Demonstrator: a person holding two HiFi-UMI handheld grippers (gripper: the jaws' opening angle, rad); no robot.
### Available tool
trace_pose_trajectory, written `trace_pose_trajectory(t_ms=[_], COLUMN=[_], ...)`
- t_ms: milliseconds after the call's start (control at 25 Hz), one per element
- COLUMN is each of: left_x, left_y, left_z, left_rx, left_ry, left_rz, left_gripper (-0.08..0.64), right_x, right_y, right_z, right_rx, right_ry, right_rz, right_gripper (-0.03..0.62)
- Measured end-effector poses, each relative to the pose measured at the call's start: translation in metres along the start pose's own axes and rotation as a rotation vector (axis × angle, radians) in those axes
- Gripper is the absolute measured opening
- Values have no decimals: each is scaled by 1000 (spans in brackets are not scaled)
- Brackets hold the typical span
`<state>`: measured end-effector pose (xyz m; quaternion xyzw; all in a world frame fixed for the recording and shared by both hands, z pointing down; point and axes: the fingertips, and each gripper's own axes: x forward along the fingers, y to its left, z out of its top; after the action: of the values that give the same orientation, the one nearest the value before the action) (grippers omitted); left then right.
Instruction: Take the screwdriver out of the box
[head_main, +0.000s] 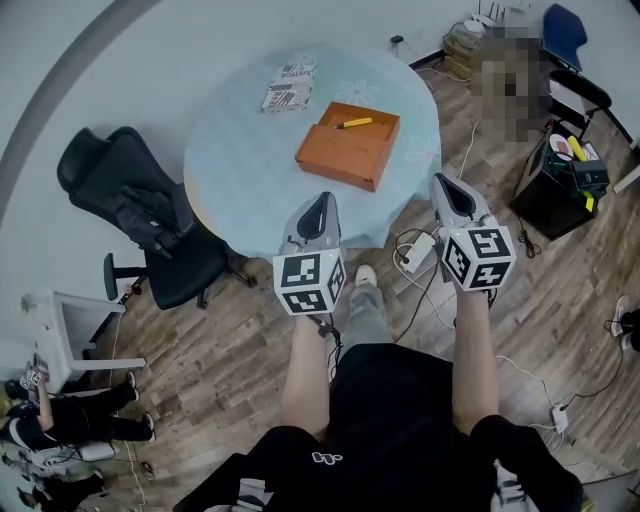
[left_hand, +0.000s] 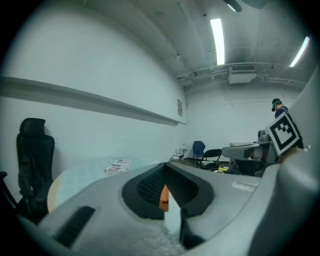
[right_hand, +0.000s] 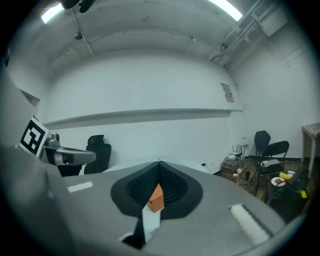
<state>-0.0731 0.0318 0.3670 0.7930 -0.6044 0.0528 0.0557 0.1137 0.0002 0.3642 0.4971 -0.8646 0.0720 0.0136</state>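
Note:
An open orange box (head_main: 347, 146) sits on the round table (head_main: 240, 150) covered in pale blue cloth, and a yellow screwdriver (head_main: 354, 123) lies inside it near the far wall. Both grippers hover short of the table's near edge, pointing toward the box. My left gripper (head_main: 324, 202) has its jaws together and holds nothing; in its own view the tips (left_hand: 165, 166) meet, with a sliver of the orange box (left_hand: 164, 198) showing below them. My right gripper (head_main: 446, 182) is off the table's right side, also shut and empty (right_hand: 158, 163), with the box (right_hand: 156, 198) visible beneath.
A small printed carton (head_main: 288, 88) lies on the table's far left. A black office chair (head_main: 150, 215) stands left of the table. Cables and a power adapter (head_main: 415, 251) lie on the wood floor by my feet. A black cart (head_main: 560, 180) and chairs stand at right.

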Motion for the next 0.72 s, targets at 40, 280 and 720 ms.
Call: trace_pose_trajectory(t_ms=[40,280,720], left_x=[18,135,265], left_y=[10,59,105], left_z=[-3,-26,-35], left_rx=[-7,-5,180], left_ry=[9,113,273], left_rz=[1,-46,-287], left_gripper=[3,3,3], right_x=[15,117,252], right_y=[-6,-52,-53], right_z=[-4,-23,-20], right_rx=[1,44,48], right_ry=[1,51,84], right_rz=[-6,-77,-67], right_gripper=[9,9,9])
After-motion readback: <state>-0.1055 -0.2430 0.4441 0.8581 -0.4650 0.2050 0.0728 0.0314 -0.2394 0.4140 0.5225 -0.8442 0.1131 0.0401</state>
